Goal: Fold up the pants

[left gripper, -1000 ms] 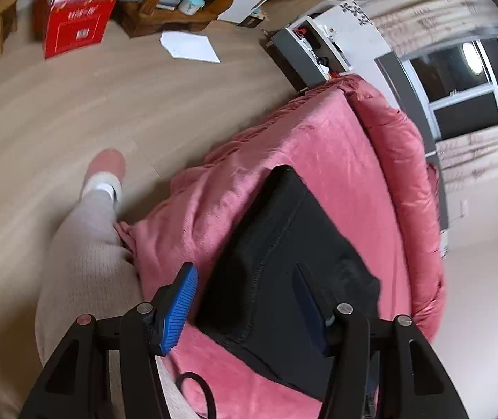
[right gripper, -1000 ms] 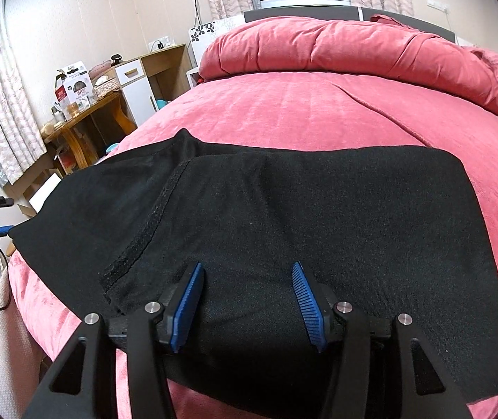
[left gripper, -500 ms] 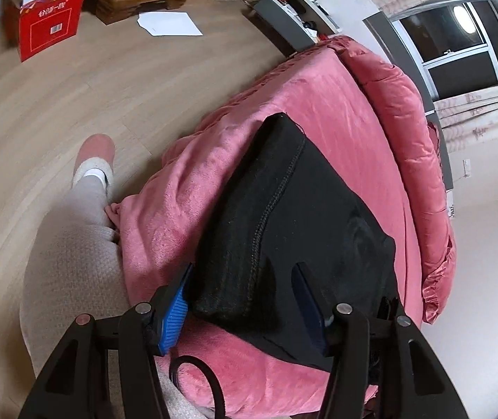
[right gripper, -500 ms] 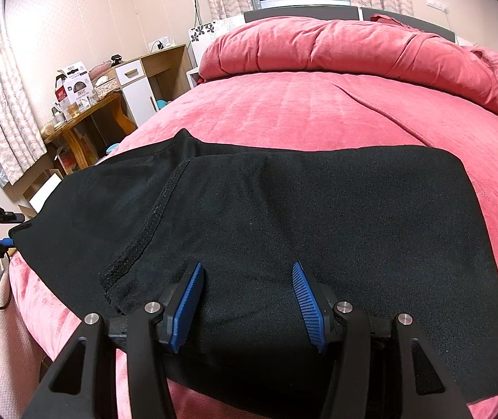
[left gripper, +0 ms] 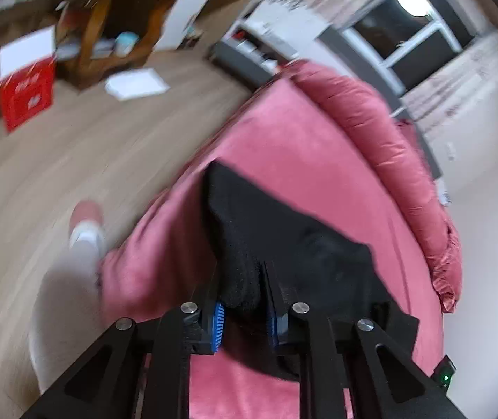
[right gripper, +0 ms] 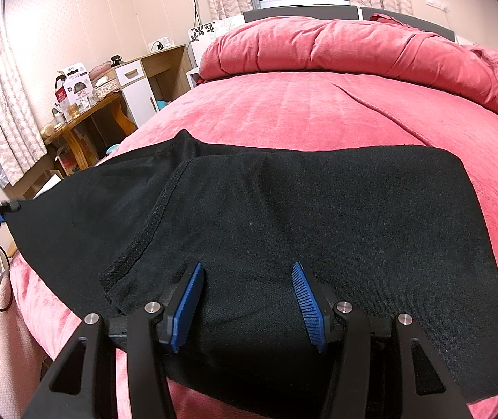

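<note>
While left gripper (left gripper: 242, 289) pinches pants (right gripper: 283, 216), right view shows them spread

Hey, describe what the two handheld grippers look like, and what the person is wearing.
Both the left gripper and the right gripper are matte black, with angular arms that have triangular cut-outs, silver round screw heads and ribbed blue pads on the jaws. The person wears light beige trousers, a white sock and a pink slipper.

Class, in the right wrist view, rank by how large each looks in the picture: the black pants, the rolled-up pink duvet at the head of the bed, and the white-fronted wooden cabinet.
1. Black pants, though nearest the camera.
2. Rolled-up pink duvet.
3. White-fronted wooden cabinet, farther off, so its true size is unsure.
</note>
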Demonstrator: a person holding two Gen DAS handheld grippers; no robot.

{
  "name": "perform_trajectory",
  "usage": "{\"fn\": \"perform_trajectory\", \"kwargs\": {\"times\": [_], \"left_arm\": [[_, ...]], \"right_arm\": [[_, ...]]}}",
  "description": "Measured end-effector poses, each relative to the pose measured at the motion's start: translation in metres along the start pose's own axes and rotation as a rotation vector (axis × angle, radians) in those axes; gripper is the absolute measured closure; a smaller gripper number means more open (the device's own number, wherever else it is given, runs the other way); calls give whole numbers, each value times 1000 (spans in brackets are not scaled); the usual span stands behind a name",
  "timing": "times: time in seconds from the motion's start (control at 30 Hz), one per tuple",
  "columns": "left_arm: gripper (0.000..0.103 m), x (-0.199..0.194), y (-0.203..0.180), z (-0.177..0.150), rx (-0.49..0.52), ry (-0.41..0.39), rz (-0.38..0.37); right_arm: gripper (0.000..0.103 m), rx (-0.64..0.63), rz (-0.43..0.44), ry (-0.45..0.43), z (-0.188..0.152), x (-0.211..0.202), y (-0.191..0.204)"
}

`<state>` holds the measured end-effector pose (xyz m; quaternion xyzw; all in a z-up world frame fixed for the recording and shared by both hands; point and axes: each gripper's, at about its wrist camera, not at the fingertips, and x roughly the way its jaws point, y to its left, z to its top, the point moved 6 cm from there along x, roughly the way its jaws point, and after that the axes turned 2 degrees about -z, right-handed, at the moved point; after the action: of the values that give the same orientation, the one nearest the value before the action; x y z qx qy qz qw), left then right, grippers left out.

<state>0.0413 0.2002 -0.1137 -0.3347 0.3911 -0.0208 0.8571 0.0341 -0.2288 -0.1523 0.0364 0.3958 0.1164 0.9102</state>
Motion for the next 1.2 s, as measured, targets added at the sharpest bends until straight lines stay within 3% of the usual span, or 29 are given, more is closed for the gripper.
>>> {"fn": "perform_trajectory", "kwargs": {"times": [0.2,0.33,0.47,0.73,0.87,0.93,1.03,1.2], "left_arm": [[86,-30,-67,8,137,-125,-139],[87,-46,-110,8,239,-176,-205],[94,-58,-161,1,356,-217,-292],[95,-47,-254,-34,512,-154,-439],[95,-28,-258,-42,472,-113,-433],[94,-22,-240,-39,435,-114,-381],[94,-18,-201,-23,384,-137,-284],[94,-24,-106,15,216,-181,-101]], "right_arm": [[45,62,20,-56,6,-15,-6],[42,144,-2,-73,6,-20,-22],[42,149,-4,-73,5,-23,-20],[42,178,10,-74,7,-23,-25],[42,180,13,-66,7,-21,-26],[42,183,19,-64,7,-21,-27],[42,189,26,-63,8,-21,-29],[42,188,26,-62,8,-20,-31]]}}
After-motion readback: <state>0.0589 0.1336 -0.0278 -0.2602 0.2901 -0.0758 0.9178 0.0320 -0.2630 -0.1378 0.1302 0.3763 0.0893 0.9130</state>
